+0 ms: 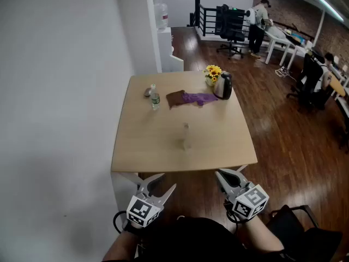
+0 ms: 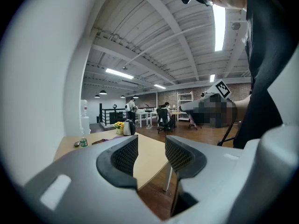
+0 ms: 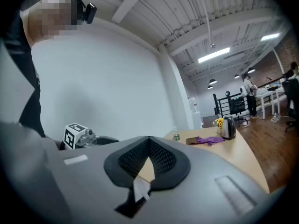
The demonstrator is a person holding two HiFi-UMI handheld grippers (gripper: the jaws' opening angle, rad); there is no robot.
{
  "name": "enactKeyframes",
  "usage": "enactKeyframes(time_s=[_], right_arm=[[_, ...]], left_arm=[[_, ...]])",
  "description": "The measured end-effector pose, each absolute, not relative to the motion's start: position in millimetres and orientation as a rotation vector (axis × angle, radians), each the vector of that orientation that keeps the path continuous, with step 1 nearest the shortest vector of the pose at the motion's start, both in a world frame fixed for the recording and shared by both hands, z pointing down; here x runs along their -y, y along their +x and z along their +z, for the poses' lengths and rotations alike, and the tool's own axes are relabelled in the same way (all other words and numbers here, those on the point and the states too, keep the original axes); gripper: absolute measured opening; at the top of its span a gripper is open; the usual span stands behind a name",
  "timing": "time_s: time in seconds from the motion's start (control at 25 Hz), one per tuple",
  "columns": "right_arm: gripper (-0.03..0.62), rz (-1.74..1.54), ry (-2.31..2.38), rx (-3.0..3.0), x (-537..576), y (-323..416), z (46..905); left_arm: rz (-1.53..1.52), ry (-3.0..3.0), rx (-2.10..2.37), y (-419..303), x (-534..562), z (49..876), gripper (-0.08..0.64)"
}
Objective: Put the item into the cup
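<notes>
Head view: near the middle of the counter (image 1: pixel 136 146) stands a small upright thing (image 1: pixel 186 127) with a faint clear shape (image 1: pixel 182 143) at its 6 o'clock. These are probably the item and cup, but they are too small to tell apart. The kettle (image 1: pixel 223 85) and bottle (image 1: pixel 155 100) sit toward 12 o'clock. The left claw (image 1: pixel 163 183) and right claw (image 1: pixel 222 174) hang off the near edge at 6 o'clock, seemingly a ready pose before any reach.

Left gripper view: the left claw (image 2: pixel 152 150) is spread, with only counter and floor between its jaws.

Right gripper view: the right claw (image 3: pixel 149 148) is pressed together and empty.
</notes>
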State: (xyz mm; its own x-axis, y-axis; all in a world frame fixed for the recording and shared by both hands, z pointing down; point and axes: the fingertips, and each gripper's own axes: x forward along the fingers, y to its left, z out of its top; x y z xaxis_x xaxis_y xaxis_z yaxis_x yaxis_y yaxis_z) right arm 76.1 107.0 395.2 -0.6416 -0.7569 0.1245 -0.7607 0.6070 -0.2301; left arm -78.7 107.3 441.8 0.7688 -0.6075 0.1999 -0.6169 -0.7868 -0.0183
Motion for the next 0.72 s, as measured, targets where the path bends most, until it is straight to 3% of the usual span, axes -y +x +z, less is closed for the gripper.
enactKeyframes(time_s=[0.72], right_arm=[[0.008,0.367,1.314,2.733,-32,52,413]], left_arm=[[0.307,2.885,0.964,-103,-41,460,0.175]])
